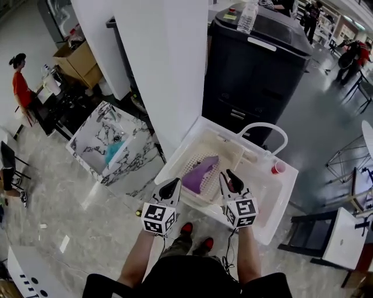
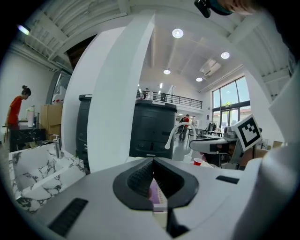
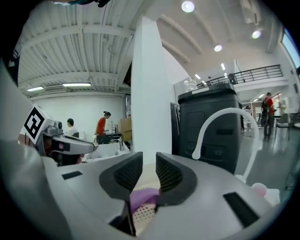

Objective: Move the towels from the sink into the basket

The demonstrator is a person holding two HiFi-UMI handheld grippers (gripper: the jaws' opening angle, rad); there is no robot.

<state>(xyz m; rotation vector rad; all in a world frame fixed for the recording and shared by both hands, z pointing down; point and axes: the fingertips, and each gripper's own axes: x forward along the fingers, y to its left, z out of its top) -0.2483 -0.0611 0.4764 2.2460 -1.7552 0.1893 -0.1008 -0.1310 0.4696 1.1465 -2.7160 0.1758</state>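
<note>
A purple towel (image 1: 200,173) lies in the cream perforated basket (image 1: 232,149), which sits inside a white tub (image 1: 282,192). A teal towel (image 1: 113,152) lies in the marble sink (image 1: 87,137) to the left. My left gripper (image 1: 176,183) hovers over the tub's near edge, just left of the purple towel, shut and empty. My right gripper (image 1: 227,175) hovers just right of that towel, its jaws apart with nothing between them. Both gripper views look over the basket; the purple towel (image 3: 140,197) shows below the right gripper (image 3: 149,166) and below the left gripper (image 2: 152,161).
A white pillar (image 1: 157,70) stands between the marble sink and the tub. Behind the tub is a black machine (image 1: 256,64) with a bottle (image 1: 247,16) on top. A white faucet (image 1: 265,131) arches over the tub; a red cup (image 1: 278,168) sits by it. People stand far off.
</note>
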